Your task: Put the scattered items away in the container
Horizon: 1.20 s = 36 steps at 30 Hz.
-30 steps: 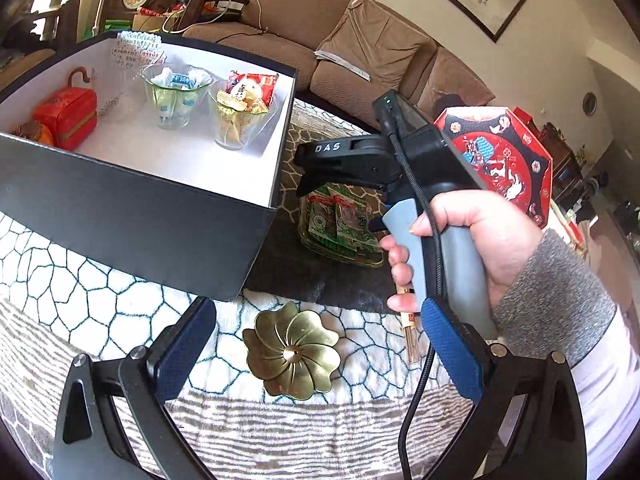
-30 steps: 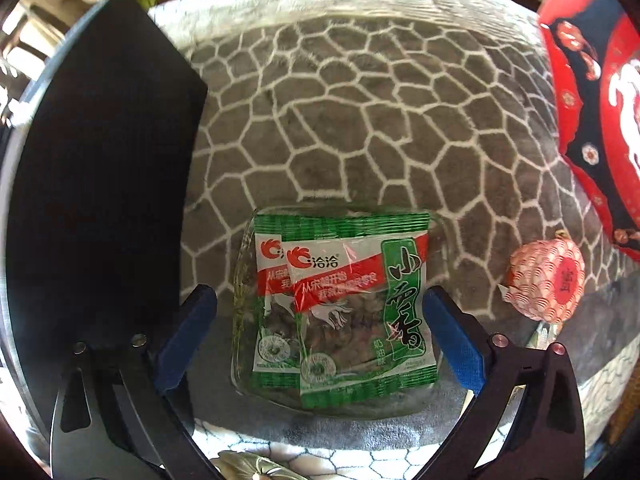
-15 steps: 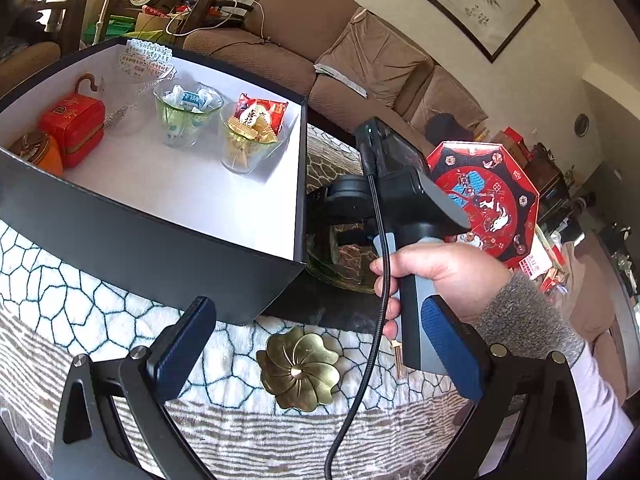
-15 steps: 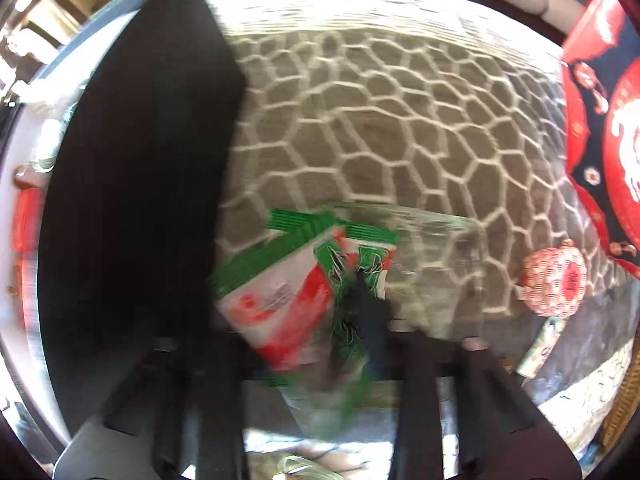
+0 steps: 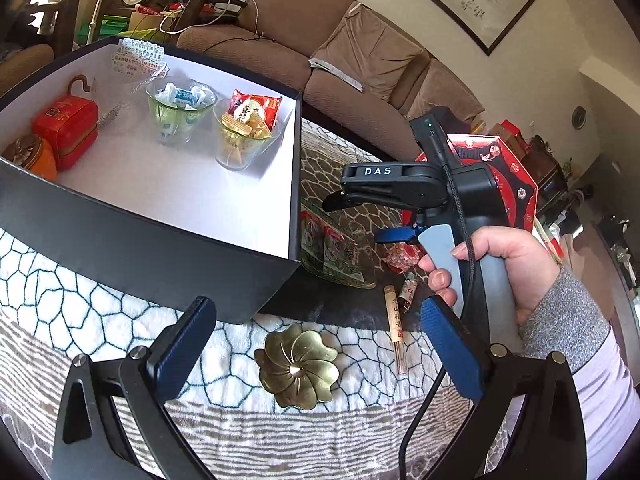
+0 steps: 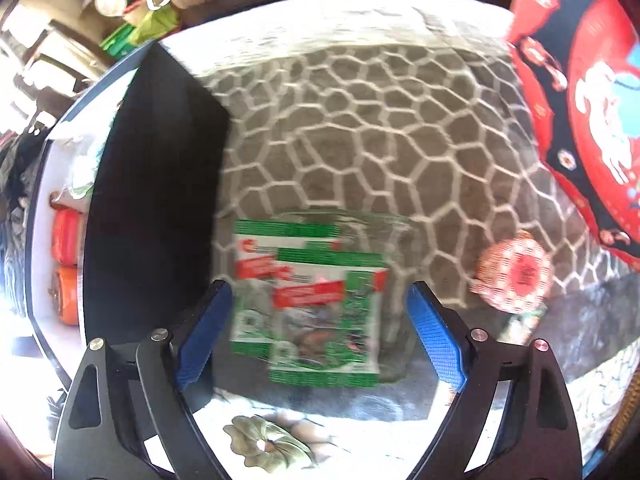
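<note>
Right now, right tool hovering wide open w/ nothing gripped, glass dish of green snack packets sitting between its fingers on bench, just beside black box, left tool also gaping open, empty, above brass flower dish.

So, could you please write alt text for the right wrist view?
The open right gripper hangs over green snack packets in a glass dish, beside the black box. A red patterned ball lies to the right; the image is motion-blurred.
</note>
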Each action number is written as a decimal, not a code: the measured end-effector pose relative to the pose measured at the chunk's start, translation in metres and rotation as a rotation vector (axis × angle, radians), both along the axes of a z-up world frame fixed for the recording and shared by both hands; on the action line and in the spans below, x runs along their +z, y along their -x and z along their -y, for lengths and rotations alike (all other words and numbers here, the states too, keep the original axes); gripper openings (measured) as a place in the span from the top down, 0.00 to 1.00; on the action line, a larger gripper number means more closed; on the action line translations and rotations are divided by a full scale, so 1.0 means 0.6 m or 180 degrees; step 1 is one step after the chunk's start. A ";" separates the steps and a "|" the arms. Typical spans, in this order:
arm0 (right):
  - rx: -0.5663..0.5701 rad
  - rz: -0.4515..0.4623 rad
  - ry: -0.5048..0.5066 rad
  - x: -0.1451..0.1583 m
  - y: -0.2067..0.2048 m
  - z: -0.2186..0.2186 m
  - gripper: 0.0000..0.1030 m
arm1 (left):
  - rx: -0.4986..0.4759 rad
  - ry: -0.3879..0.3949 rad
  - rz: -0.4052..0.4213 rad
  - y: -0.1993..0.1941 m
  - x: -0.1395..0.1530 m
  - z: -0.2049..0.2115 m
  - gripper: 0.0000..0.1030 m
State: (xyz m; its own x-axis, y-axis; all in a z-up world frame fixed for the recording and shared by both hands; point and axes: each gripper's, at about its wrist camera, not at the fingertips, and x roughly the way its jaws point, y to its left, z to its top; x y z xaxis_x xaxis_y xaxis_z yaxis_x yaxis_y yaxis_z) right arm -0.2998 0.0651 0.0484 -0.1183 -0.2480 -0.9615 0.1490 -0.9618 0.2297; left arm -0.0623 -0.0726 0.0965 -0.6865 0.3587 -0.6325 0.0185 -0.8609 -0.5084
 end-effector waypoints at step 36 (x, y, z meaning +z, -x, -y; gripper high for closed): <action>0.0359 0.0134 0.0096 -0.054 -0.022 0.039 0.42 | -0.0057 -0.0130 0.0050 0.001 -0.001 0.002 0.00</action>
State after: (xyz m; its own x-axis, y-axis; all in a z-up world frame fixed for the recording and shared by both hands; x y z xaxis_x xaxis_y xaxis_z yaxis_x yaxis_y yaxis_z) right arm -0.2867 0.0415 0.0160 -0.0476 -0.2862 -0.9570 0.2456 -0.9320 0.2666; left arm -0.0631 -0.0736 0.0957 -0.6699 0.3965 -0.6277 0.0117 -0.8397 -0.5429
